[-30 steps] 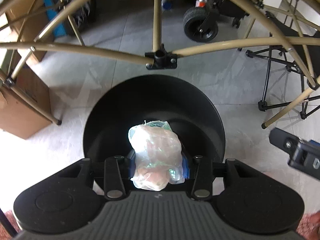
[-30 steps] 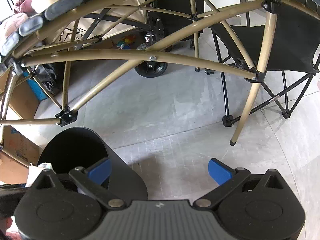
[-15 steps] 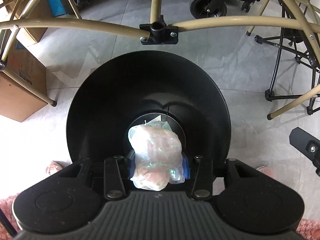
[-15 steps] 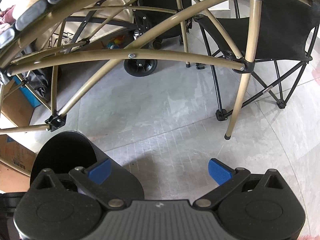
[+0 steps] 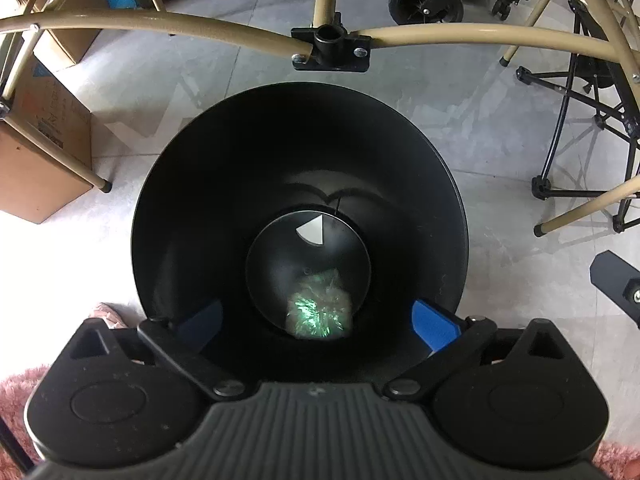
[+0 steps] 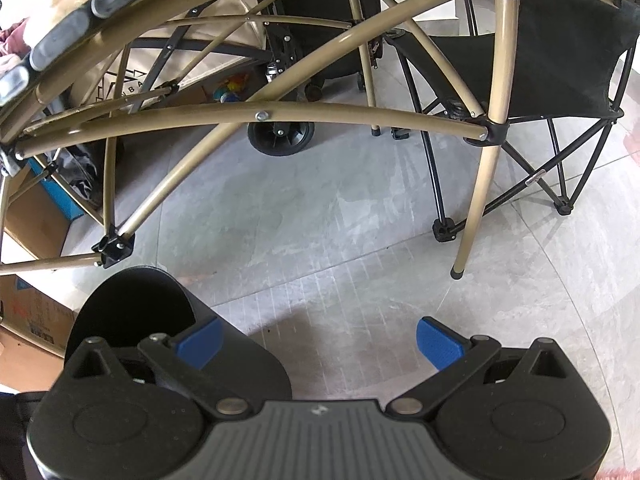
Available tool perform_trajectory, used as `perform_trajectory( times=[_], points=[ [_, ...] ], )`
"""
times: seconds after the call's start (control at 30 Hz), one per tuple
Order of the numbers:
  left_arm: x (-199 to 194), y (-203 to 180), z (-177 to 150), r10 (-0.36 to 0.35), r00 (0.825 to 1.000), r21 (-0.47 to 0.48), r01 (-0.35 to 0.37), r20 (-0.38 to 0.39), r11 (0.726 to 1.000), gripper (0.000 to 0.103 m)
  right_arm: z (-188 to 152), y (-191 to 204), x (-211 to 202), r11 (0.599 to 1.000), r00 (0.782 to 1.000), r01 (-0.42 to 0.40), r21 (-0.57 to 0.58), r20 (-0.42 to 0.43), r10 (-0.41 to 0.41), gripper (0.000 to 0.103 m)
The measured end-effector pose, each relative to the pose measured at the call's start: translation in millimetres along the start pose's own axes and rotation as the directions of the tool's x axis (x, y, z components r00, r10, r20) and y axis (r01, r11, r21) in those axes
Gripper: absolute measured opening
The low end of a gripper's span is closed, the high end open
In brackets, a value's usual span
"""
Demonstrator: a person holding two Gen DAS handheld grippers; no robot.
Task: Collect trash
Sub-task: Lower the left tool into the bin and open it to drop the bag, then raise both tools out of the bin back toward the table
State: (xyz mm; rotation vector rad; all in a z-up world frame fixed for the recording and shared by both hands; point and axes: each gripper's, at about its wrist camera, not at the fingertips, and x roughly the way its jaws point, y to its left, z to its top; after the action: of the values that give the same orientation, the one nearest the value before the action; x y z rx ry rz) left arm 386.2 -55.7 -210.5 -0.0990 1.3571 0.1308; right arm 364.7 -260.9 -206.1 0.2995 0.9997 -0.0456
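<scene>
Landmark: black bin (image 5: 420, 184), upright on the grey tile floor (image 5: 480, 128), mouth facing up. Left view looks almost straight down its bore. Trash wad (image 5: 318, 308), a crumpled clear plastic lump with a green glint, lies on the bin's bottom, at the near edge of the round base, close to the wall. Wad is roughly round; no clear long axis or pointing direction can be read. Only other mark inside the bin: a pale wedge (image 5: 311, 231) on the base, beyond the wad; cannot tell what it is. Left gripper (image 5: 318, 322) sits over the bin mouth, aimed steeply down; jaws opening, blue pads (image 5: 434, 326) spread wide near the rim, nothing between them, wad well below. Right gripper (image 6: 318, 340) is beside the bin, to its right, over bare floor; jaws spread wide, holding nothing, left pad overlapping the bin's outer wall in view. Tan tube frame (image 5: 160, 26) crosses just beyond the bin. Cardboard box (image 5: 36, 152) stands left of the bin, black folding chair (image 6: 560, 60) farther off right.
</scene>
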Motion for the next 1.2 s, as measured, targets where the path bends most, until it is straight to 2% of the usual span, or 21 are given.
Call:
perform_trajectory(
  times=[0.67, 1.2],
  points=[
    [-1, 0, 0, 0.008, 1.000, -0.002, -0.008, -0.006, 1.000, 0.103, 1, 0, -1, 1.000, 1.000, -0.002, 0.002, 0.003, 0.002, 0.103],
    [-30, 6, -8, -0.001, 0.997, 0.004, 0.001, 0.072, 1.000, 0.103, 2, 10, -21, 0.999, 0.998, -0.036, -0.035, 0.051, 0.038, 0.103]
  ],
)
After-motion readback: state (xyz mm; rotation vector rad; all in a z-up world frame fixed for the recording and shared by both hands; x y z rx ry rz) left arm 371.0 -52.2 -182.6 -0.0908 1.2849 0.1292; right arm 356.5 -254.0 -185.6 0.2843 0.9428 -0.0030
